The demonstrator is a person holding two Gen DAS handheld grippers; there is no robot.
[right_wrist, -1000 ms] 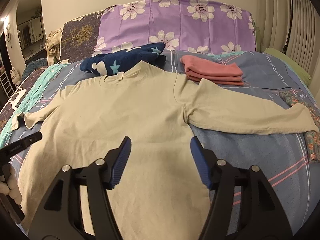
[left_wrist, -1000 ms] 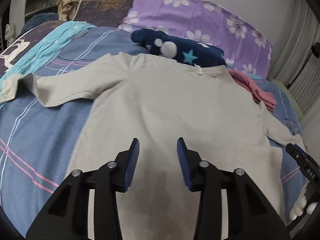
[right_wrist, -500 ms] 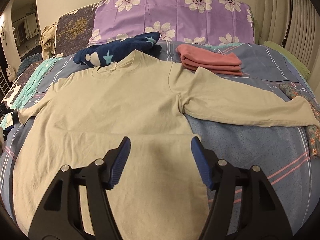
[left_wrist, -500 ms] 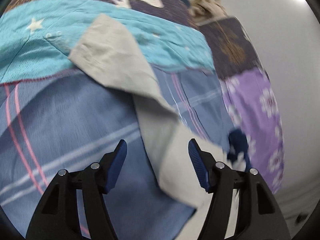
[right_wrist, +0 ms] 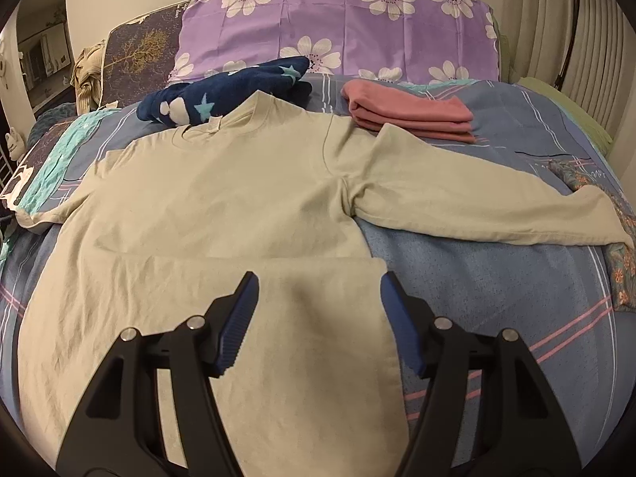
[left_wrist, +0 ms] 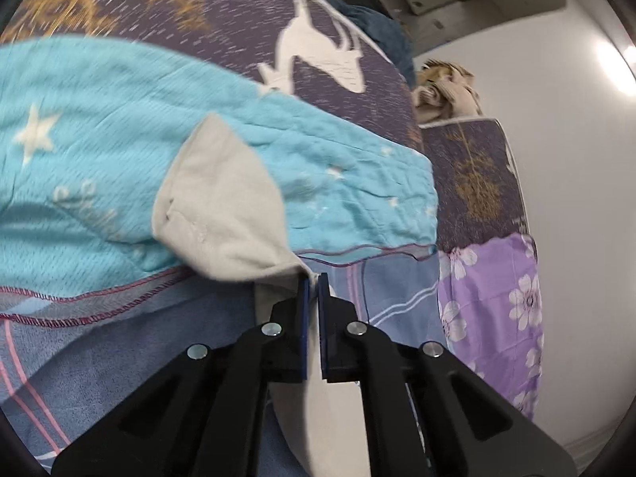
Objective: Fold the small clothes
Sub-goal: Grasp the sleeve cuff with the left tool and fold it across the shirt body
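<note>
A beige long-sleeved shirt [right_wrist: 222,206] lies spread flat on the blue bed cover [right_wrist: 477,278], its lower part folded up. In the left wrist view my left gripper [left_wrist: 312,282] is at the end of the shirt's left sleeve [left_wrist: 218,206]. Its jaws are closing tight, and the sleeve fabric is pinched between the pads just behind the cuff. The cuff rests on a turquoise star blanket [left_wrist: 99,119]. My right gripper [right_wrist: 318,282] hovers open over the shirt's lower part with nothing between its fingers. The right sleeve [right_wrist: 497,206] stretches out to the right.
A folded pink garment [right_wrist: 409,113] and a navy star-patterned garment [right_wrist: 222,95] lie beyond the shirt's collar, in front of a purple floral pillow [right_wrist: 338,20]. A dark patterned cushion [left_wrist: 246,20] lies past the turquoise blanket. A floral cloth [right_wrist: 620,238] lies at the bed's right edge.
My left gripper swung from over the shirt's body out to the left sleeve, rolled, opened wider, then shut on the sleeve near the cuff. The right gripper stayed put, open.
</note>
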